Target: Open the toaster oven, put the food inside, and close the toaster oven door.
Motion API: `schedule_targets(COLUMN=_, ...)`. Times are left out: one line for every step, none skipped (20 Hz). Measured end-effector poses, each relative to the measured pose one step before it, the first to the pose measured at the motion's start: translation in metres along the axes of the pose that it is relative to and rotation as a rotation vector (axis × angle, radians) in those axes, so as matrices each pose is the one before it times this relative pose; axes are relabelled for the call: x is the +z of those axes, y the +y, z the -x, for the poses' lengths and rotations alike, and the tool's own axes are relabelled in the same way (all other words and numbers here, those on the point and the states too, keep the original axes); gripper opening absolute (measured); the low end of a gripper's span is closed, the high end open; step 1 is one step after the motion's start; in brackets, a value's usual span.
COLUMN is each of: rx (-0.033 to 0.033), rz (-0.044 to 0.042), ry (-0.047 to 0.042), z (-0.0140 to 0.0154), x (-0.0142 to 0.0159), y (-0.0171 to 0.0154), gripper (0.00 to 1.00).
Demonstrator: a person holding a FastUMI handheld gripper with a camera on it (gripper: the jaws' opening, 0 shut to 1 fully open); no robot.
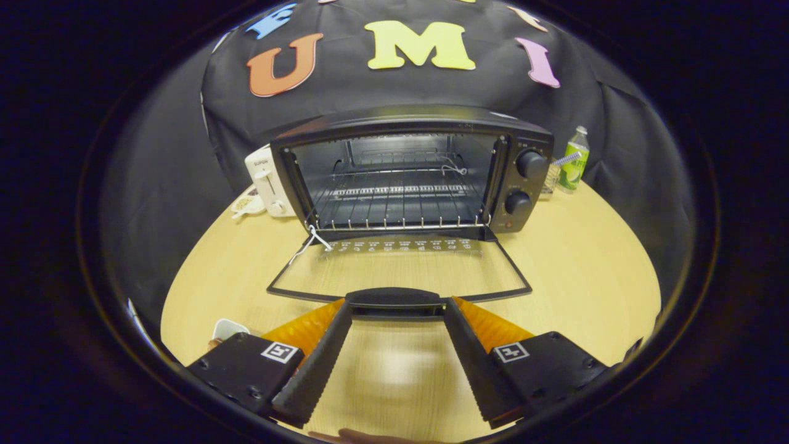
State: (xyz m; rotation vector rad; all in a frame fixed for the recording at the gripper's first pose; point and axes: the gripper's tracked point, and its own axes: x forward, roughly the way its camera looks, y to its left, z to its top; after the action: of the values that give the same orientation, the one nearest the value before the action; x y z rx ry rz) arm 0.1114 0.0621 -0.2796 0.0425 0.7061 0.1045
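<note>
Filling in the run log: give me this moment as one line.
toaster oven: empty | door: folded down flat | gripper: open, fingertips at door handle | food: not placed

A brand name, apparently "SUPOR", is printed on the white toaster [269, 179]; the markings along the oven door [400, 271] cannot be read.

One toaster oven [412, 176], centre of the frame, door [399, 271] down flat; two knobs [531, 164] on its right panel; one wire rack [394, 197] inside. One white toaster [269, 182] at centre left. One green bottle [574, 158] at upper right. One desk [585, 271]. One gripper [397, 308], two fingers [320, 357], spread apart at the door handle's ends.
</note>
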Motion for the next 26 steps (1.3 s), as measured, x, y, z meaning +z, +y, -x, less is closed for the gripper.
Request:
schedule_targets(rx=0.00703, rz=-0.01823, ry=-0.00341, z=0.00442, x=0.00088, y=-0.00219, gripper=1.0)
schedule_targets(rx=0.0181, rz=-0.02149, ry=0.00332, z=0.00402, x=0.00155, y=0.00111, gripper=0.98)
schedule_targets(rx=0.02758, rz=-0.02376, ry=0.00087, z=0.00462, x=0.00146, y=0.00282, gripper=0.97)
schedule_targets(rx=0.03201, rz=-0.02131, ry=0.00314, z=0.00472, x=0.00222, y=0.00445, gripper=0.96)
schedule_targets(rx=0.03104, rz=-0.01854, ry=0.00949, z=0.0052, x=-0.00015, y=0.00455, gripper=0.97)
schedule_targets(rx=0.02816, rz=-0.00843, ry=0.02367, z=0.00517, x=-0.0019, y=0.00564, gripper=0.96)
schedule_targets(rx=0.02778, rz=0.00247, ry=0.0267, z=0.00604, x=-0.00375, y=0.00652, gripper=0.96)
schedule_targets(rx=0.03879, rz=-0.00374, ry=0.01107, z=0.00544, x=-0.00066, y=0.00927, gripper=0.96)
schedule_targets(rx=0.03835, rz=0.00026, ry=0.01628, z=0.00557, x=-0.00337, y=0.00973, gripper=0.96)
schedule_targets(rx=0.04032, rz=-0.00497, ry=0.02444, z=0.00509, x=-0.00347, y=0.00952, gripper=0.96)
schedule_targets(rx=0.04259, rz=-0.01484, ry=0.02692, z=0.00453, x=-0.00542, y=0.01041, gripper=0.96)
schedule_targets(rx=0.0376, rz=-0.01132, ry=0.038, z=0.00405, x=-0.0062, y=0.00987, gripper=0.95)
schedule_targets(rx=0.04234, rz=-0.01004, ry=0.03852, z=0.00162, x=-0.00752, y=0.00867, gripper=0.93)
schedule_targets(rx=0.04232, rz=-0.01306, ry=0.03435, z=0.00173, x=-0.00671, y=0.00963, gripper=0.93)
schedule_targets(rx=0.03593, rz=-0.02311, ry=0.02534, z=0.00122, x=-0.00746, y=0.00867, gripper=0.92)
schedule_targets(rx=0.03129, rz=-0.01396, ry=0.03555, z=-0.00156, x=-0.00915, y=0.00875, gripper=0.9)
schedule_targets(rx=0.02227, rz=0.00454, ry=0.04377, z=-0.00192, x=-0.01174, y=0.00711, gripper=0.88)
schedule_targets(rx=0.01559, rz=0.01625, ry=0.03567, z=-0.00538, x=-0.00891, y=0.00488, gripper=0.87)
schedule_targets(rx=0.00533, rz=0.01888, ry=0.02971, z=-0.00701, x=-0.00699, y=0.0025, gripper=0.86)
schedule_targets(rx=0.00216, rz=0.01255, ry=0.01848, z=-0.00594, x=-0.00541, y=0.00208, gripper=0.85)
schedule_targets(rx=-0.00559, rz=0.0124, ry=0.02786, z=-0.00629, x=-0.00757, y=0.00176, gripper=0.83)
schedule_targets(rx=0.00226, rz=0.00244, ry=0.02556, z=-0.00332, x=-0.00498, y=0.00254, gripper=0.82)
schedule_targets(rx=0.01071, rz=-0.00046, ry=0.02235, z=-0.0015, x=-0.00478, y=0.00266, gripper=0.8)
schedule_targets(rx=0.00634, rz=-0.00338, ry=0.01282, z=-0.00227, x=-0.00194, y=0.00064, gripper=0.8)
schedule_targets(rx=-0.00369, rz=-0.00135, ry=0.00369, z=-0.00434, x=0.00044, y=-0.00002, gripper=0.78)
schedule_targets(rx=-0.00939, rz=-0.00724, ry=0.00087, z=-0.00464, x=0.00082, y=-0.00213, gripper=0.76)
